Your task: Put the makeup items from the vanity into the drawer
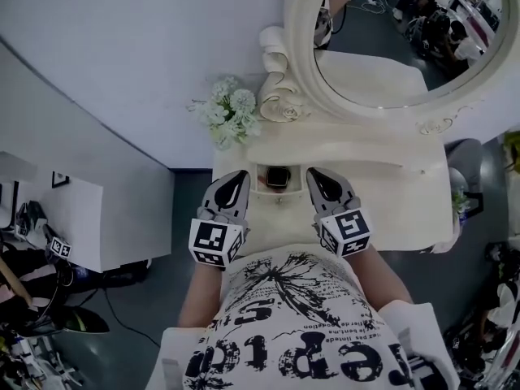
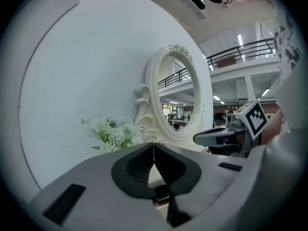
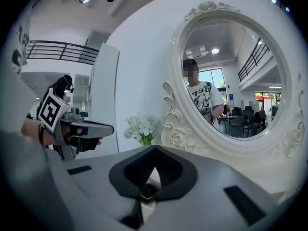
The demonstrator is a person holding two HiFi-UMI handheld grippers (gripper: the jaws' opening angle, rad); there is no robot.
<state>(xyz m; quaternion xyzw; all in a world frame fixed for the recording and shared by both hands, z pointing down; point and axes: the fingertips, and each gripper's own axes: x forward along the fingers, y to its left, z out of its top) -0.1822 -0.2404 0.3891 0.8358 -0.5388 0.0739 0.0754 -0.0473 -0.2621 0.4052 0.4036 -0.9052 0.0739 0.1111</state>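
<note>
The white vanity [image 1: 374, 181] stands below me, with a small open drawer [image 1: 278, 192] in its front. A dark square makeup case [image 1: 278, 176] lies in that drawer. It also shows as a dark case [image 2: 161, 194] below the left jaws and as a dark case [image 3: 148, 192] with a gold edge below the right jaws. My left gripper [image 1: 238, 177] hovers just left of the drawer, jaws shut and empty. My right gripper [image 1: 317, 175] hovers just right of it, also shut with nothing between its pads. Each gripper appears in the other's view: the right gripper [image 2: 226, 136] and the left gripper [image 3: 89, 128].
An oval mirror [image 1: 390, 31] in a carved white frame rises at the back of the vanity. White flowers [image 1: 230, 108] stand at its left corner. A white cabinet [image 1: 73, 218] and cables lie on the floor to the left. The mirror reflects a person [image 3: 202, 97].
</note>
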